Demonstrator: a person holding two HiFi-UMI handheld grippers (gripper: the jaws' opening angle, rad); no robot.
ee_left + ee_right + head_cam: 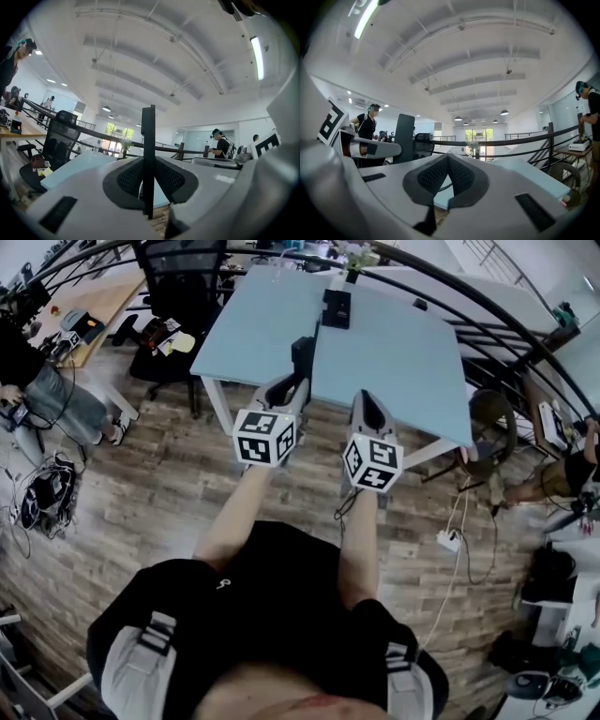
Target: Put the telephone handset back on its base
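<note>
A black telephone handset [302, 354] stands upright between the jaws of my left gripper [298, 381], which is shut on it near the light-blue table's [403, 362] front edge. In the left gripper view the handset [148, 140] shows edge-on as a thin dark slab, pinched between the pads of that gripper [148, 187]. The black telephone base [336, 307] sits further back on the table, ahead of both grippers. Just to the right of the left one is my right gripper [368, 404], and its jaws [447, 161] are shut on nothing. From the right gripper view the handset [404, 138] appears at the left.
A black office chair [173, 277] stands left of the table. A curved black railing [487, 306] runs behind it. A power strip [448, 540] and cables lie on the wood floor at the right. A person [42, 390] sits at far left, and others stand by desks.
</note>
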